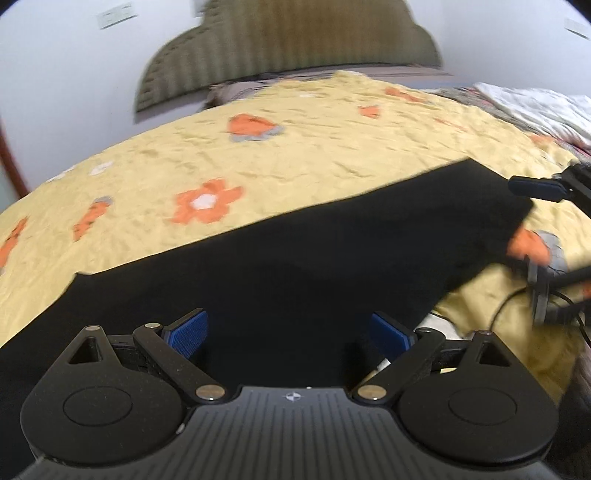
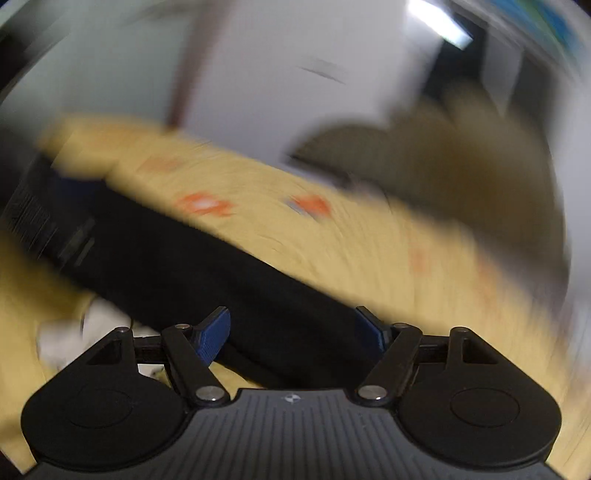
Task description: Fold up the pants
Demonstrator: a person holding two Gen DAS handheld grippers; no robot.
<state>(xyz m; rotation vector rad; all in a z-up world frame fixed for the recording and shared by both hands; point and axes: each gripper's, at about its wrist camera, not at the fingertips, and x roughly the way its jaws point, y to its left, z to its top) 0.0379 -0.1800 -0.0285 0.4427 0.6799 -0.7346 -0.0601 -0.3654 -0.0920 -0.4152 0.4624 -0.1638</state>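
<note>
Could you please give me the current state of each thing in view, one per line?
black pants: spread flat on the bed, in a long band.
left tool: open, over the pants, holding nothing.
right tool: open, over the pants, empty; view blurred.
yellow floral bedspread: spread out, wrinkled.

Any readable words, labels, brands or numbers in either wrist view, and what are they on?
No readable text in either view.
Left tongs: a small round emblem on the housing, a symbol, no letters.
Right tongs: the same emblem, no letters.
Wall plate: too blurred to show any marking.
Black pants and yellow floral bedspread: no label visible.
</note>
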